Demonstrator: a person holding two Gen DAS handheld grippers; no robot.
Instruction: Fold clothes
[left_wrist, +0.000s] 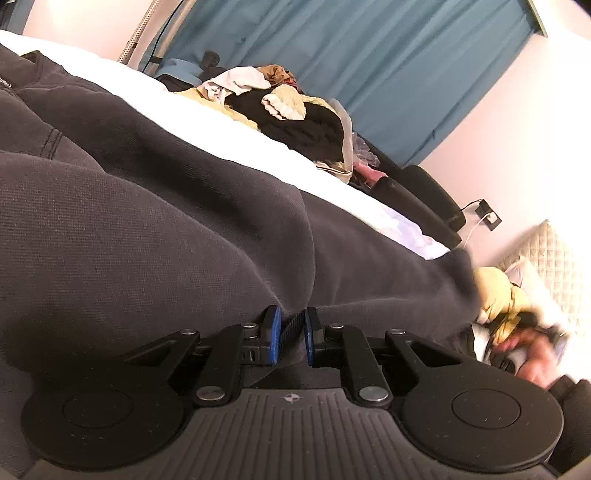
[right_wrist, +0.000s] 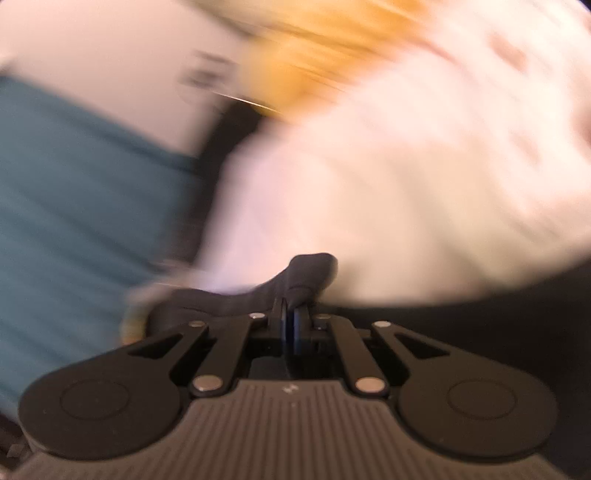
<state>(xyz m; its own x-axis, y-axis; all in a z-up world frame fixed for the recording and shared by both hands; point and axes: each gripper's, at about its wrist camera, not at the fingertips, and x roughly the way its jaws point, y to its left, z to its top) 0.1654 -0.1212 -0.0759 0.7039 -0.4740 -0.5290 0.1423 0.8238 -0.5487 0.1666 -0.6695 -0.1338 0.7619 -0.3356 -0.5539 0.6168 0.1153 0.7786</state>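
A dark grey sweatshirt (left_wrist: 147, 221) lies spread over the white bed (left_wrist: 332, 177) and fills most of the left wrist view. My left gripper (left_wrist: 291, 325) is shut on a fold of its hem, the blue pads (left_wrist: 274, 325) pinching the ribbed edge. My right gripper (right_wrist: 291, 314) is shut on another dark edge of the sweatshirt (right_wrist: 306, 273), which bunches up above the fingers. The right wrist view is heavily motion-blurred. The right gripper and the hand holding it show blurred at the right edge of the left wrist view (left_wrist: 532, 350).
A pile of mixed clothes (left_wrist: 288, 107) sits at the bed's far side. Teal curtains (left_wrist: 369, 55) hang behind. A black chair (left_wrist: 424, 199) stands by the wall. A yellow garment (left_wrist: 498, 295) and a quilted pillow (left_wrist: 554, 258) lie at right.
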